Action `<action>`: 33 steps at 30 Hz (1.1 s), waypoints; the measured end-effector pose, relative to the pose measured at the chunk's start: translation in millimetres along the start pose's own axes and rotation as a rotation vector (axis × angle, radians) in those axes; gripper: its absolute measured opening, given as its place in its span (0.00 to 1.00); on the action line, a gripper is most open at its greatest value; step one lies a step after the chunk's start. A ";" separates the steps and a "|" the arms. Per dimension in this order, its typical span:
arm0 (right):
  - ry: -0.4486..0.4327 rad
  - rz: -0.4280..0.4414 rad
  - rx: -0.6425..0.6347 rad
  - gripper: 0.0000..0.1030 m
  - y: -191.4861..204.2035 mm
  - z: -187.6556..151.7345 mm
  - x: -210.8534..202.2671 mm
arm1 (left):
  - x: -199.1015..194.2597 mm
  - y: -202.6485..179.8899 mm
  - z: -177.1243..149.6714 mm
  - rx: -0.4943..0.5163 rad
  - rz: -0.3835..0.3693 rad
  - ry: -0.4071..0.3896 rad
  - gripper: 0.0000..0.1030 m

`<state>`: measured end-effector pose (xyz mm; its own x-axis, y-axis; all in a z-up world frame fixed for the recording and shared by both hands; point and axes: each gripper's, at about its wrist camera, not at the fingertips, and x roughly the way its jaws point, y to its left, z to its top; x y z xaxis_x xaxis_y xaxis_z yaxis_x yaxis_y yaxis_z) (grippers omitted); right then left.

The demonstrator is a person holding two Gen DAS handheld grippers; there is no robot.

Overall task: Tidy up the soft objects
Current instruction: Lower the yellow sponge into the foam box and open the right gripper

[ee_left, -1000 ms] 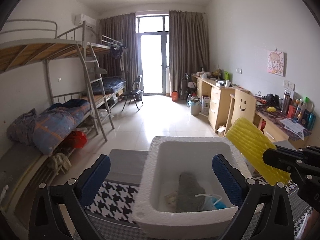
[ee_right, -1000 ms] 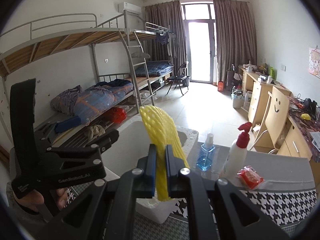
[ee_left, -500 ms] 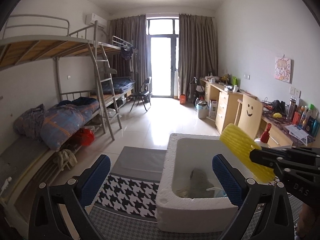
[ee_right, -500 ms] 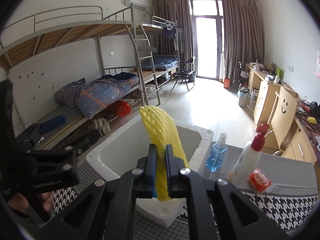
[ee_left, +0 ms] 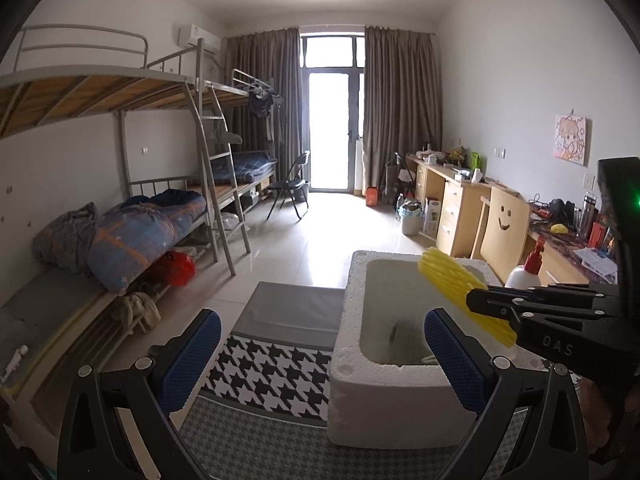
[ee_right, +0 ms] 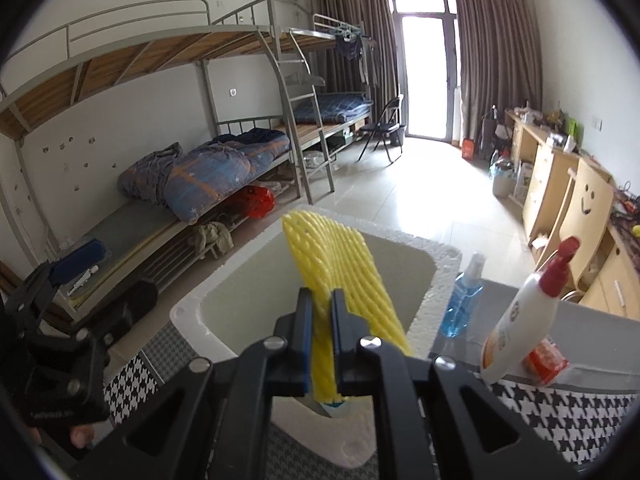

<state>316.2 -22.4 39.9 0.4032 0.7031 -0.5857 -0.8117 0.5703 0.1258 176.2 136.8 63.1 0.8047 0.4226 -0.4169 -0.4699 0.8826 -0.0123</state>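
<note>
Yellow foam netting (ee_right: 336,280) is pinched flat between the jaws of the right gripper (ee_right: 320,344), its free end fanning out above the open white styrofoam box (ee_left: 384,400). That box sits on a houndstooth cloth (ee_left: 264,372) covering the table, close to the near edge. Inside it, a grey soft item (ee_left: 400,334) lies on the bottom. The left gripper (ee_left: 320,360) hangs over the cloth with its blue-padded jaws spread wide and nothing between them; the box's near left corner shows between them. Beyond the box's right side stand a blue spray bottle (ee_right: 462,300) and a white pump bottle (ee_right: 520,320), with a red packet (ee_right: 546,364) touching the pump bottle's base.
</note>
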 end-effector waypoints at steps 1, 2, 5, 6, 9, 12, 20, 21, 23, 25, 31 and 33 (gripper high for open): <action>0.008 0.007 0.004 0.11 -0.6 0.1 2.2 | 0.0 1.6 -0.2 -0.008 -0.002 0.000 0.99; 0.013 0.007 0.009 0.11 -1.2 -0.1 4.2 | -0.1 3.8 -0.4 -0.017 -0.007 0.003 0.99; 0.025 0.004 0.013 0.11 -2.1 -1.4 7.7 | -0.9 6.4 -0.1 -0.019 -0.004 0.001 0.99; 0.029 0.001 0.013 0.11 -2.4 -1.8 9.3 | -1.2 6.7 -0.6 -0.020 -0.004 0.000 0.99; 0.068 0.000 0.008 0.18 -0.6 -2.0 16.8 | -1.7 6.6 -0.6 -0.025 -0.002 -0.001 0.99; 0.092 0.016 0.017 0.56 -0.4 -3.9 18.6 | -1.8 5.9 -1.4 -0.028 -0.002 0.000 0.99; 0.055 0.017 -0.006 0.69 3.4 -2.3 5.8 | -3.5 8.4 -1.5 -0.023 0.001 -0.001 0.99; 0.053 0.017 -0.006 0.70 3.6 -1.9 4.6 | -4.4 8.5 -1.7 -0.021 0.000 -0.003 0.99; 0.043 0.018 -0.007 0.70 3.0 -1.1 1.3 | -6.7 6.8 -1.7 -0.014 -0.003 -0.006 0.99; 0.036 0.019 -0.008 0.71 2.6 -0.8 -4.5 | -8.3 4.7 -1.7 -0.009 -0.005 -0.007 0.99; -0.012 0.024 0.004 0.86 4.6 1.0 -24.9 | -16.9 -1.5 -2.3 -0.002 -0.016 -0.019 0.99; -0.042 0.011 0.008 0.89 5.2 0.5 -32.4 | -19.7 -3.3 -1.8 0.000 -0.019 -0.022 0.99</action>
<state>299.1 -42.0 59.9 0.4120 0.7266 -0.5499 -0.8130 0.5656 0.1383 161.2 125.1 69.7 0.8212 0.4101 -0.3967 -0.4543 0.8906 -0.0199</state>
